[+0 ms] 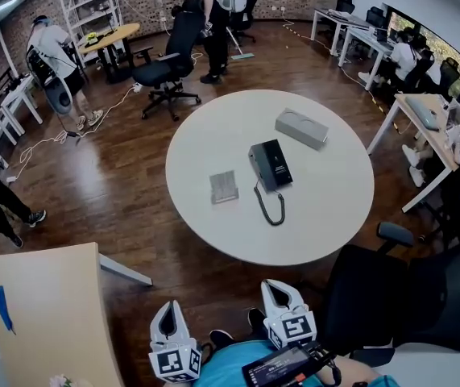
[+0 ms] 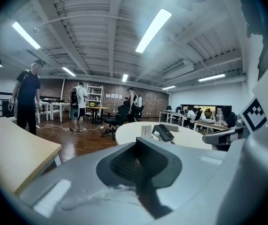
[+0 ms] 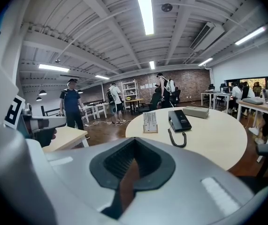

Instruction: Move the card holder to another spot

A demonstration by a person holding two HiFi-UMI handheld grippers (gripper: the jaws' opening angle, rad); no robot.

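The card holder (image 1: 224,186) sits near the worktop's (image 1: 326,216) left edge, beside the phone (image 1: 271,165). The left claw (image 1: 169,319) and right claw (image 1: 276,295) are closed, empty, off the worktop's near edge

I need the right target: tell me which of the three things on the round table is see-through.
The card holder, at the left of the three; the phone is black and the box solid grey.
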